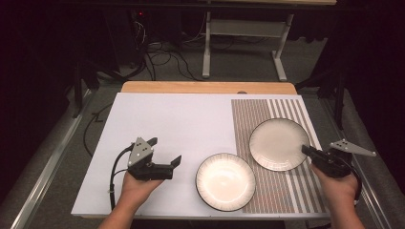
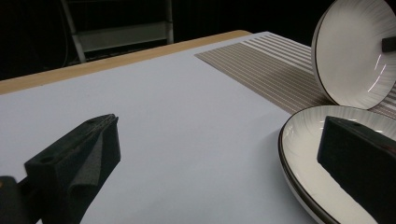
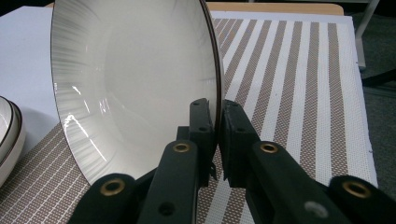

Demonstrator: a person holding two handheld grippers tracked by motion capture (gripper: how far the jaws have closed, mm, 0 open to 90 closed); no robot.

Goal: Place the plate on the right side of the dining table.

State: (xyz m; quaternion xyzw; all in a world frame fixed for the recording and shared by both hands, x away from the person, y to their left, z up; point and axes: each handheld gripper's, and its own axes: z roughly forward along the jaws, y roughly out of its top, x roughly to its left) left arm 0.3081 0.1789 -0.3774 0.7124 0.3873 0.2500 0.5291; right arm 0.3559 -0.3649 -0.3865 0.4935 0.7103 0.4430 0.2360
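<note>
Two white plates with dark rims are on the table. One plate [image 1: 225, 181] [image 2: 303, 149] lies flat near the front edge, half on the striped placemat [image 1: 286, 186]. The other plate [image 1: 278, 144] [image 2: 355, 51] [image 3: 135, 79] stands tilted up on the placemat [image 3: 303, 93], its right rim pinched in my right gripper [image 1: 305, 150] [image 3: 217, 121]. My left gripper [image 1: 165, 150] [image 2: 219, 158] is held open just left of the flat plate, nothing between its jaws. In the left gripper view one jaw overlaps that plate's near rim.
A white mat [image 1: 167, 119] covers most of the wooden table [image 1: 205, 87]. The flat plate's edge [image 3: 9, 140] shows at the left of the right gripper view. Beyond the table are a metal stand [image 1: 243, 28] and cables on the floor.
</note>
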